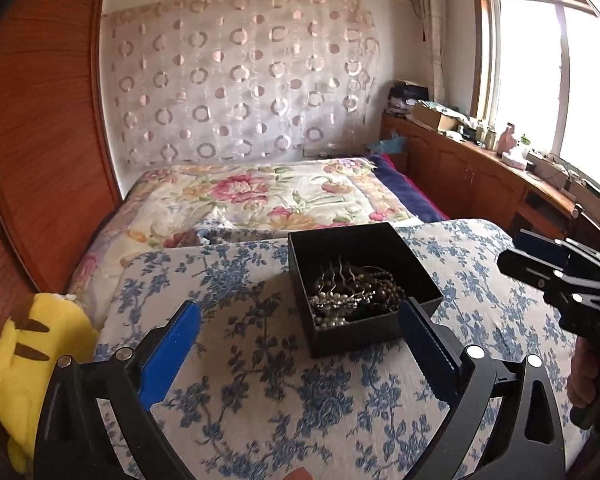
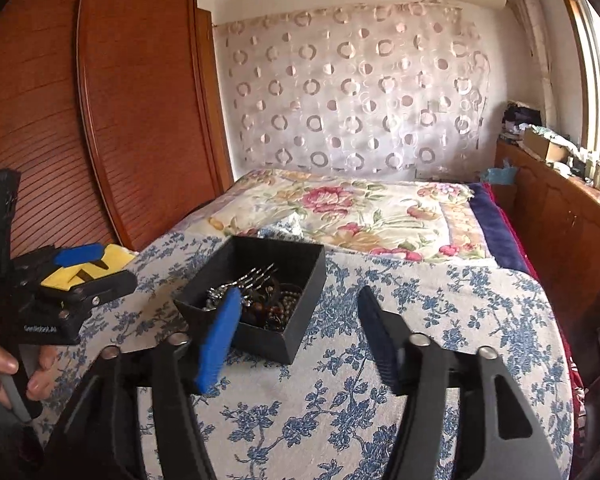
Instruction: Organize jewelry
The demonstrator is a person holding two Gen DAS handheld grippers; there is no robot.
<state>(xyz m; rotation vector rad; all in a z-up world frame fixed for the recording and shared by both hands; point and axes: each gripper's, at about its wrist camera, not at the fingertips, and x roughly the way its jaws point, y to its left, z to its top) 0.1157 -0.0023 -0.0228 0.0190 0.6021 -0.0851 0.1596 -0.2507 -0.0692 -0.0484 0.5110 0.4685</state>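
Observation:
A black open box [image 1: 356,330] sits on a blue-flowered white cover [image 1: 260,400]. It holds a tangle of jewelry [image 1: 354,294]: dark bead strands, pearls and a silver hair comb. My left gripper [image 1: 300,344] is open and empty, just short of the box, its right finger by the box's near right corner. My right gripper shows at the right of this view [image 1: 548,260]. In the right wrist view the box [image 2: 296,280] and jewelry [image 2: 268,304] lie ahead; my right gripper [image 2: 300,332] is open and empty just behind the box. The left gripper [image 2: 88,272] is at the left.
A yellow plush toy [image 1: 32,368] lies at the cover's left edge. A floral quilt [image 1: 260,196] covers the bed beyond. A wooden wardrobe [image 2: 140,100] stands left; a wooden cabinet [image 1: 480,176] with clutter runs under the window at right.

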